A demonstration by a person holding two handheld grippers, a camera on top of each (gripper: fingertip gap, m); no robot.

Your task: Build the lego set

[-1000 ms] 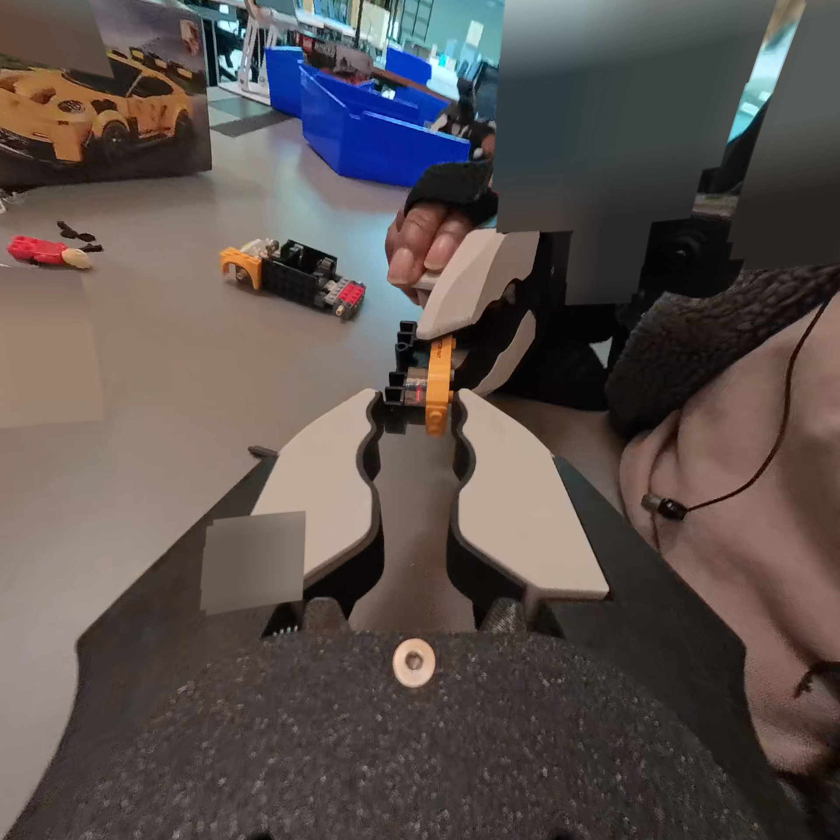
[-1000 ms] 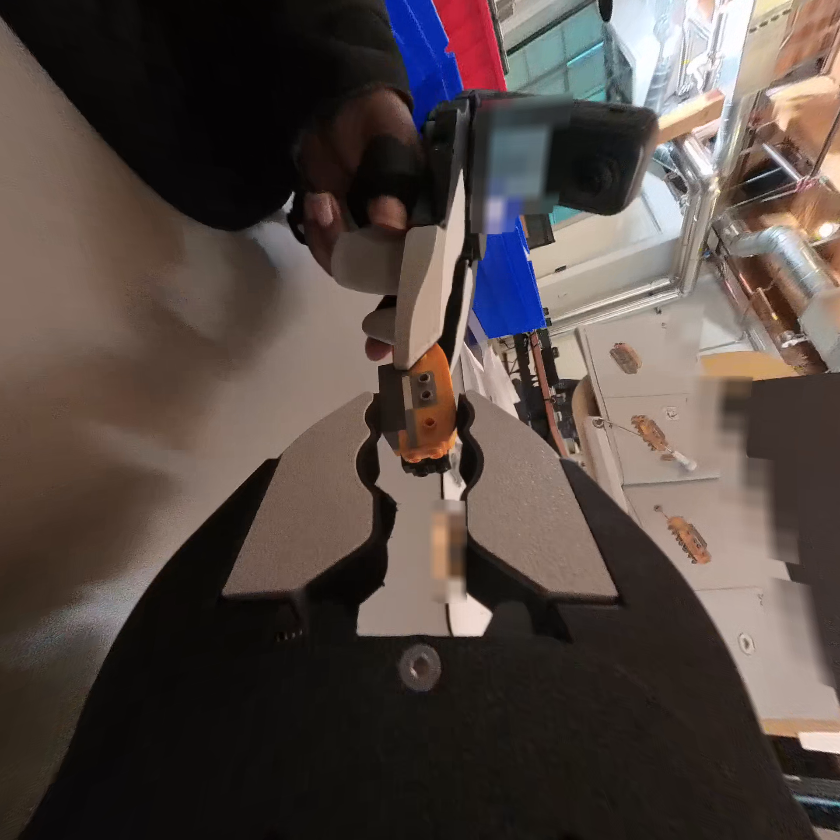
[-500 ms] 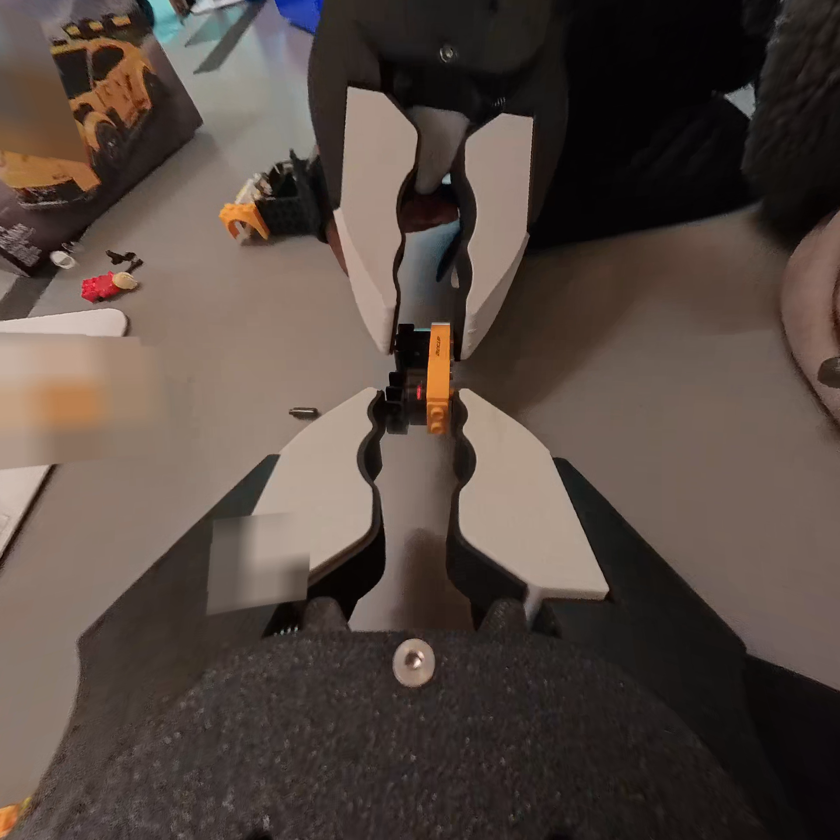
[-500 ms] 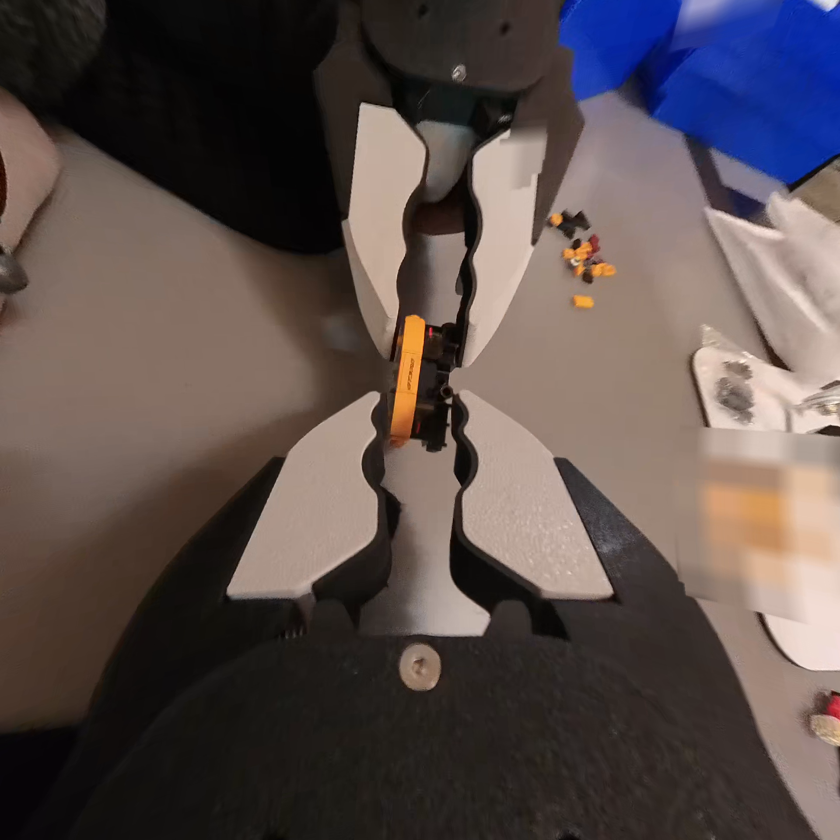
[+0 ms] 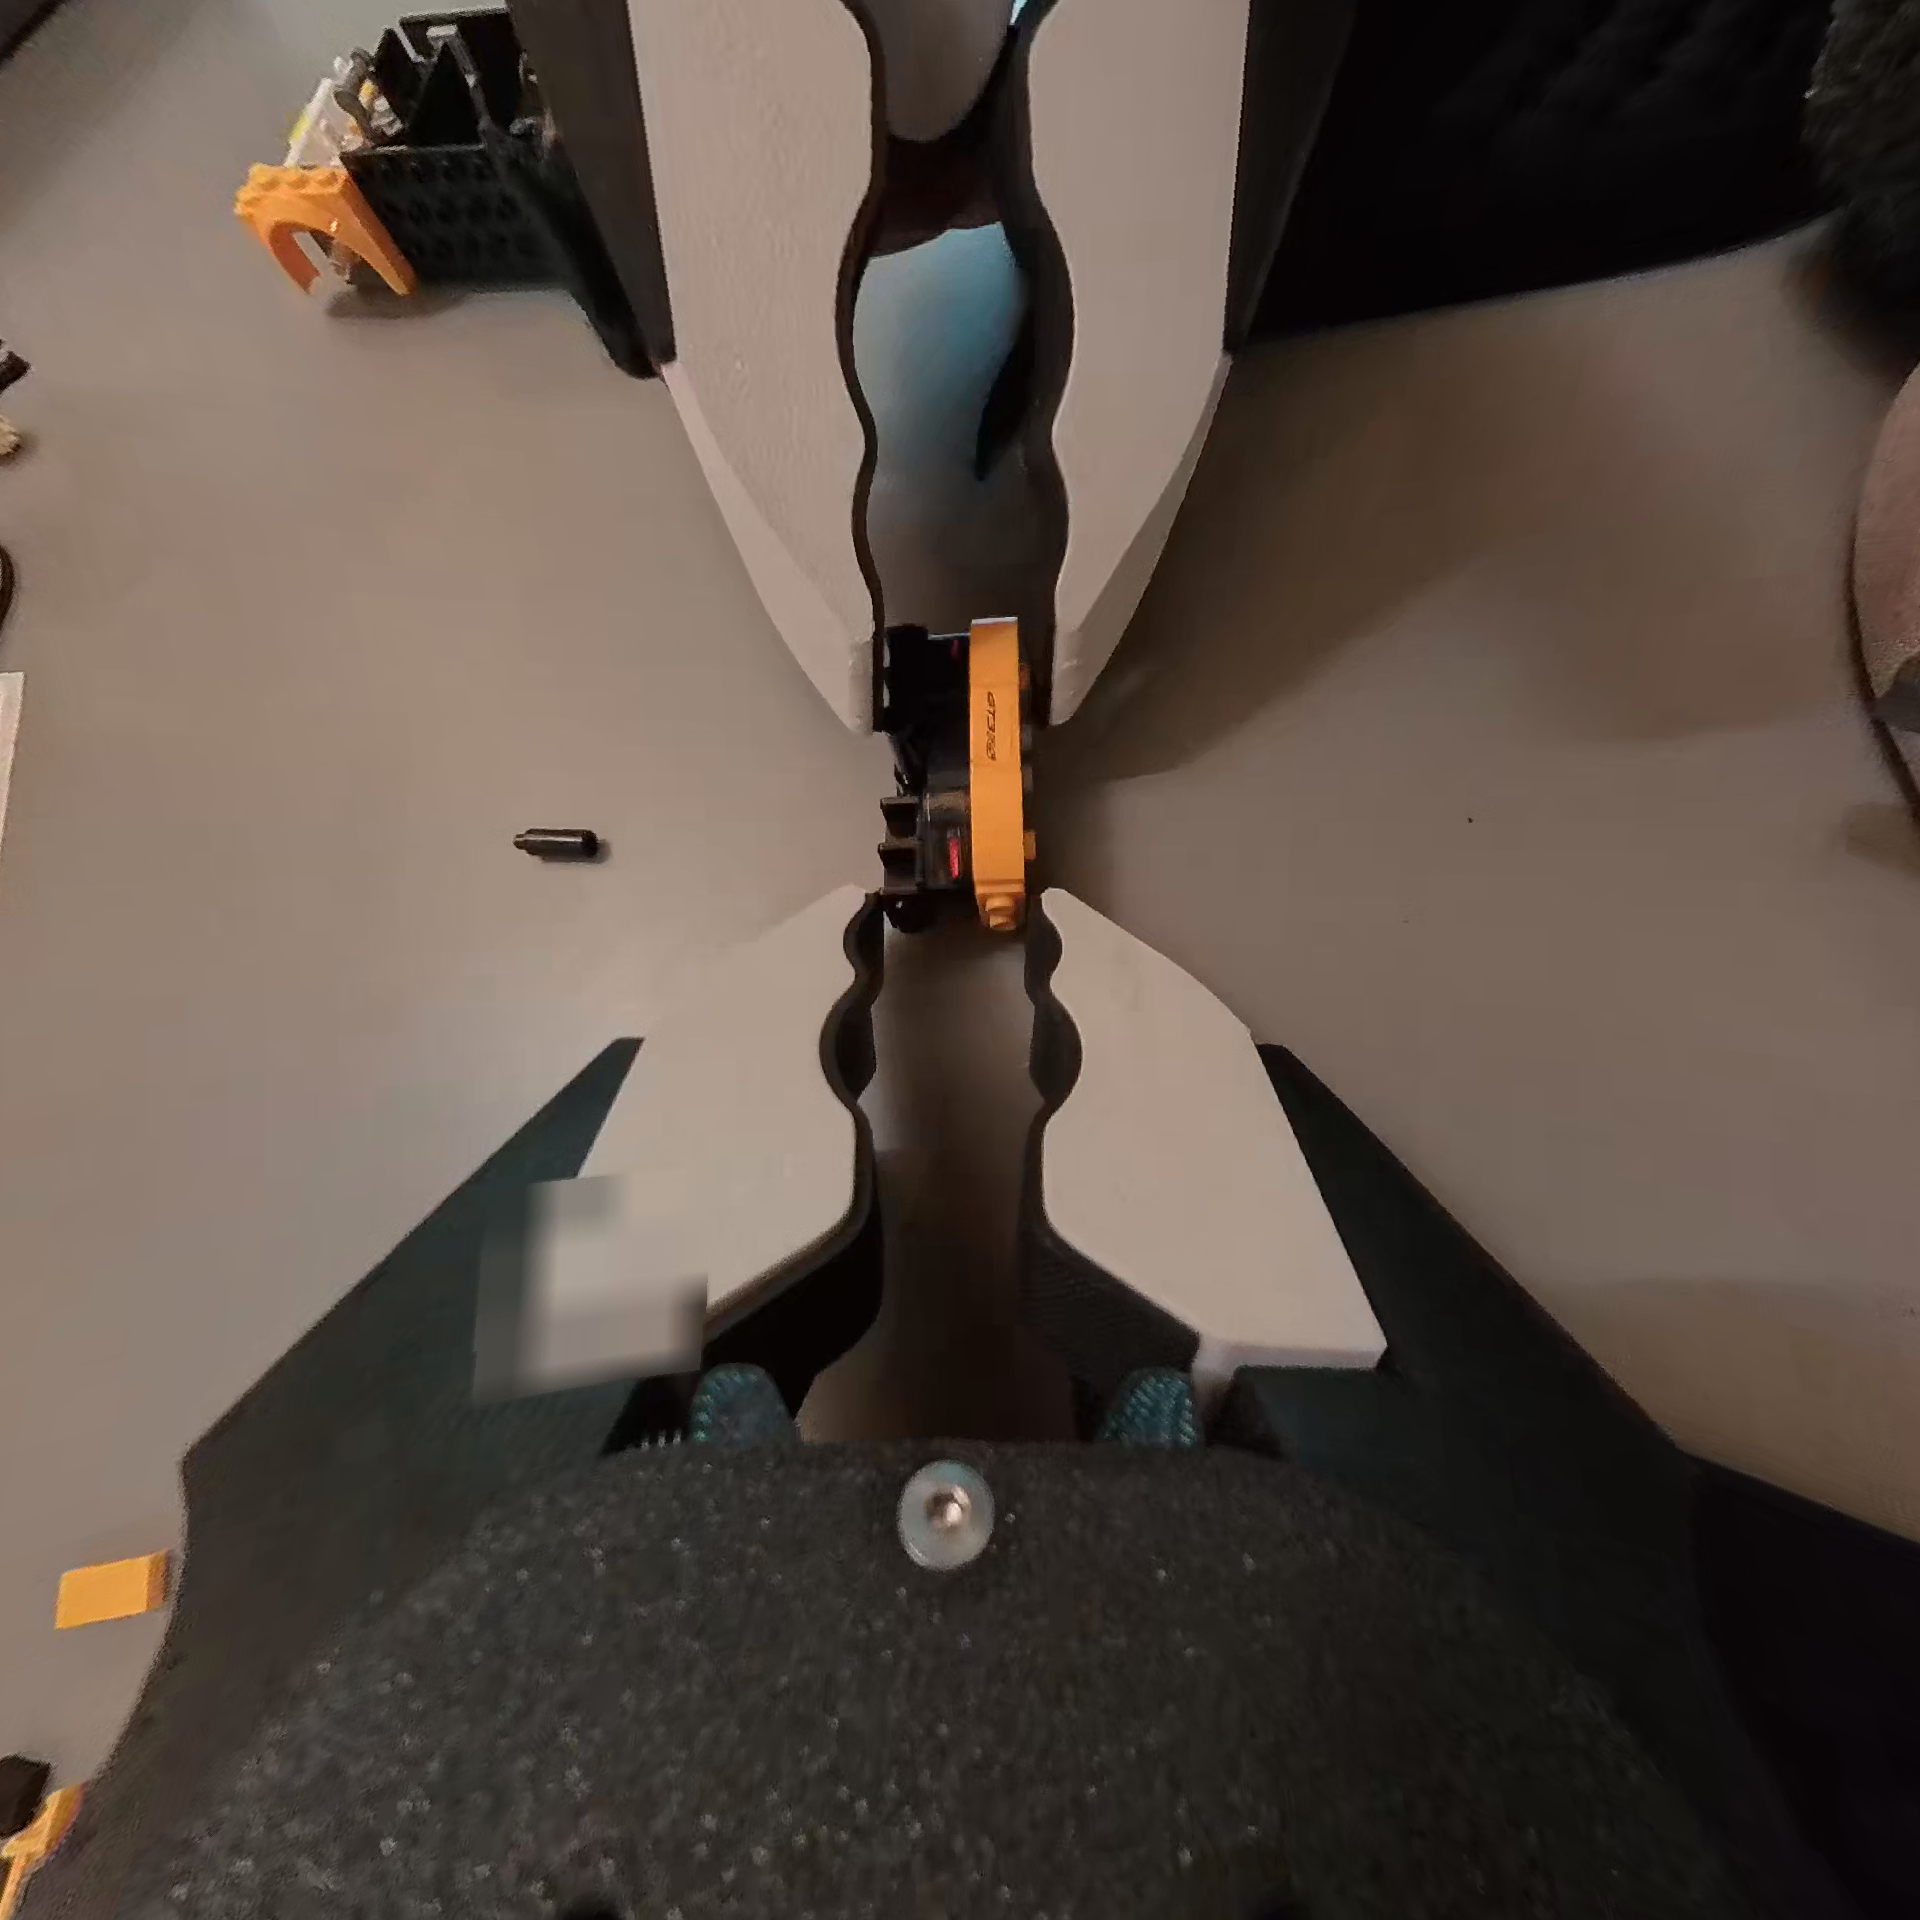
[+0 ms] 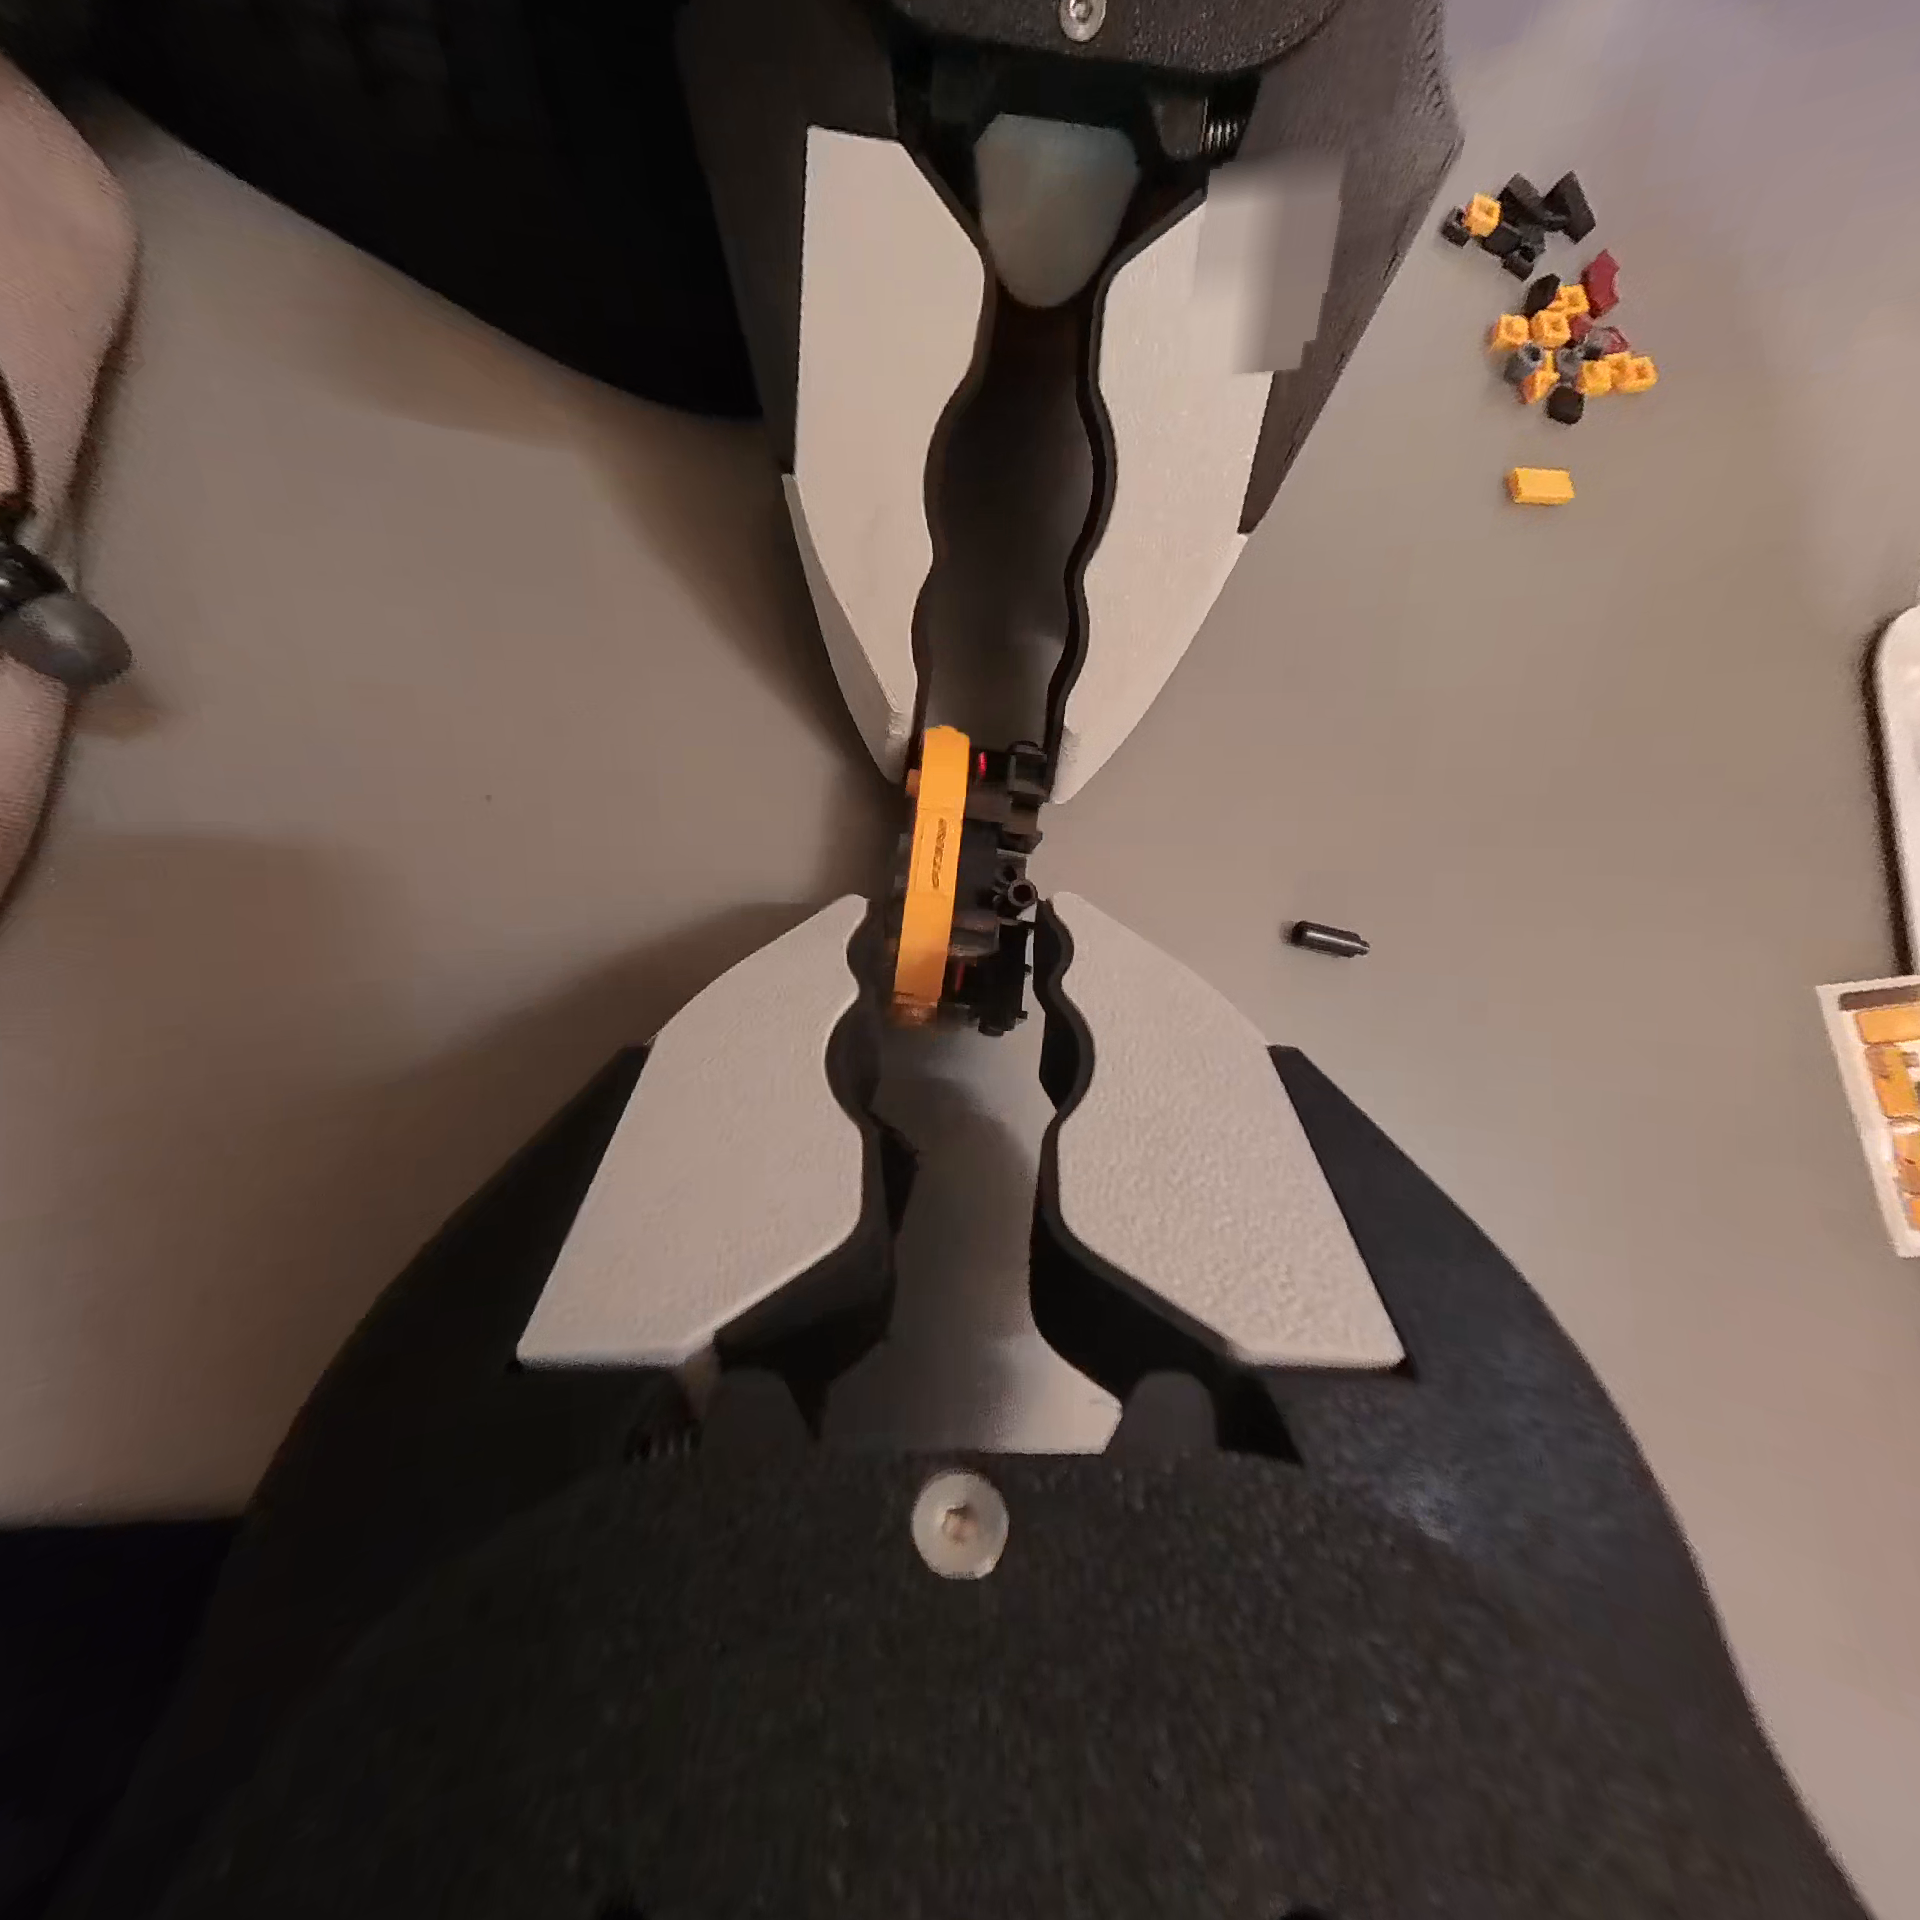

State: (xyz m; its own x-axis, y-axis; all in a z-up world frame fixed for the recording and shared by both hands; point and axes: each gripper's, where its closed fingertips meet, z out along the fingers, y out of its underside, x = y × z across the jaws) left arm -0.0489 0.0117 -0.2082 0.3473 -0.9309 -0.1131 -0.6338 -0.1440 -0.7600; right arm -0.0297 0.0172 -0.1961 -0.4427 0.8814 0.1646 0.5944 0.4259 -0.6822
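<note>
The two grippers meet tip to tip over a plain grey tabletop (image 5: pixel 416 623), both pinching one small Lego sub-assembly of black bricks with a curved orange plate along one side (image 5: pixel 961 774).

In the left wrist view, the left gripper (image 5: pixel 954 902), with pale grey fingers and wavy black inner pads, reaches up from 6 o'clock. Its fingers are drawn close and clamp the near end of the sub-assembly. The right gripper (image 5: pixel 961 681) comes down from 12 o'clock and nips the far end between its own narrowed tips. The orange plate faces 3 o'clock here, the black bricks 9 o'clock.

In the right wrist view the arrangement is mirrored: the right gripper (image 6: pixel 951 935) enters from 6 o'clock, the left gripper (image 6: pixel 977 769) from 12 o'clock, and the sub-assembly (image 6: pixel 961 883) sits between them with the orange plate toward 9 o'clock. Whether the piece touches the table I cannot tell.

At 9 o'clock of the piece in the left view lies a short dark pin (image 5: pixel 558 844), well apart from it; the same pin (image 6: pixel 1330 938) shows at 3 o'clock in the right view. At 11 o'clock in the left view stands a partly built black Lego chassis with an orange wheel arch (image 5: pixel 416 223). At 1 o'clock in the right view lies a loose heap of small orange, black and dark red bricks (image 6: pixel 1553 312), with a single orange tile (image 6: pixel 1541 486) just below it. A printed instruction sheet (image 6: pixel 1881 1112) juts in at 3 o'clock.
</note>
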